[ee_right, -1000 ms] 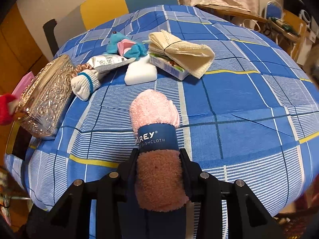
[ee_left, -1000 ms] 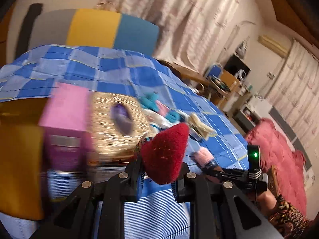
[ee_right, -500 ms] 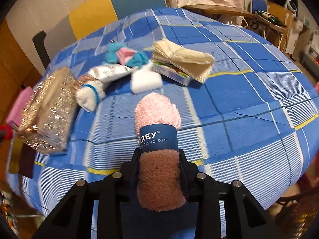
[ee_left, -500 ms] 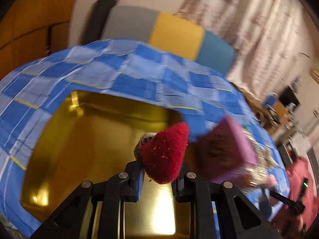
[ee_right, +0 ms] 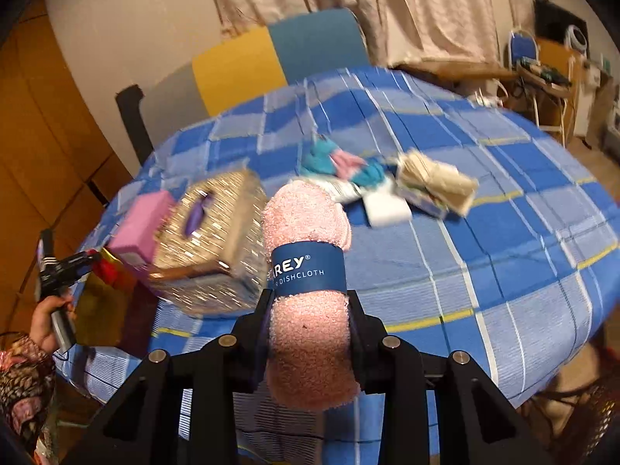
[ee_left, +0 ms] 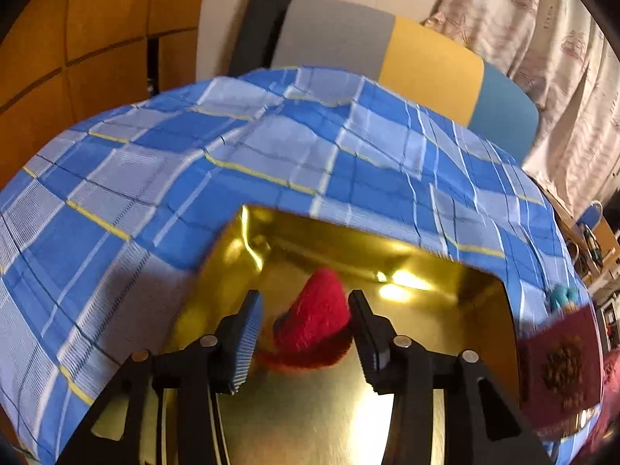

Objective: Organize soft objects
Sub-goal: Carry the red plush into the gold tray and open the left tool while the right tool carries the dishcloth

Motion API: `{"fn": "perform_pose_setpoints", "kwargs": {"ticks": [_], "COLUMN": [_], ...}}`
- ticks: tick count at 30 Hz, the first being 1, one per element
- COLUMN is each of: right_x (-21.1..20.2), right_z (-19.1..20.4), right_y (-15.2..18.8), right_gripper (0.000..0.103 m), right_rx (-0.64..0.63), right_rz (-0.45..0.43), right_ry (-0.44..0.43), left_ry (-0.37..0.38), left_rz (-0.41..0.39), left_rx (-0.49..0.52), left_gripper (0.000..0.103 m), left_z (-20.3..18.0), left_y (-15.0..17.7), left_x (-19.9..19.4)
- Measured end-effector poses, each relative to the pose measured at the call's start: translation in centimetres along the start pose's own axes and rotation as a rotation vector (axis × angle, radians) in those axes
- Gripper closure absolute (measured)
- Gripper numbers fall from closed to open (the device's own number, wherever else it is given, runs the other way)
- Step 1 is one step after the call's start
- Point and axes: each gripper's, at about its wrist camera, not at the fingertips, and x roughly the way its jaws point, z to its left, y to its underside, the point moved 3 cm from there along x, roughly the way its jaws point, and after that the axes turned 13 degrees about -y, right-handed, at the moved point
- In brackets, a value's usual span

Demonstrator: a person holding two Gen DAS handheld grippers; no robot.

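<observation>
In the left wrist view my left gripper (ee_left: 304,312) is open over a shiny gold tray (ee_left: 457,302). A red plush strawberry (ee_left: 316,323) lies in the tray between the spread fingers, free of them. In the right wrist view my right gripper (ee_right: 308,310) is shut on a rolled pink dishcloth (ee_right: 310,333) with a blue paper band, held above the near table edge. The left gripper (ee_right: 73,263) shows at the far left of that view, by the strawberry (ee_right: 104,271) and the gold tray (ee_right: 93,310).
On the blue plaid tablecloth (ee_right: 484,232) lie a glittery pouch (ee_right: 217,240), a pink box (ee_right: 141,224), a teal and pink soft toy (ee_right: 337,162), a white sponge (ee_right: 387,205) and a beige folded cloth (ee_right: 438,182). A dark red booklet (ee_left: 562,368) stands right of the tray. A chair (ee_left: 407,58) stands behind.
My left gripper has opened and let go of the red strawberry, which now rests in the gold tray. The right gripper has swung left with the dishcloth in it.
</observation>
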Motion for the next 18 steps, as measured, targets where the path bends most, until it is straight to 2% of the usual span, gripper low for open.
{"fn": "perform_pose_setpoints", "kwargs": {"ticks": [2,4,9,14,18], "right_x": [-0.6,-1.0,-0.9,1.3,4.8], "right_z": [1.8,3.2,8.4,13.2,17.8], "right_y": [-0.7,-1.2,-2.1,-2.5,-2.2], "right_gripper": [0.068,0.068,0.068,0.068,0.068], "right_rx": [-0.038,-0.070,-0.145,-0.183,-0.222], "right_rz": [-0.028,-0.048,-0.069,-0.030,0.046], "right_ry": [-0.016,-0.034,-0.153,-0.286,-0.389], "left_ry": [0.006,0.009,0.035,0.085,0.111], "left_rz": [-0.014,-0.043,-0.066,-0.039,-0.027], "left_rx": [-0.027,-0.088,-0.199,-0.222,-0.203], "left_gripper": [0.048,0.048,0.048,0.048,0.048], "left_z": [0.7,2.0,4.7,5.8,5.7], "left_y": [-0.7,-1.0,-0.1,3.2,6.5], "left_x": [-0.1,-0.9,-3.2,-5.5,-7.5]}}
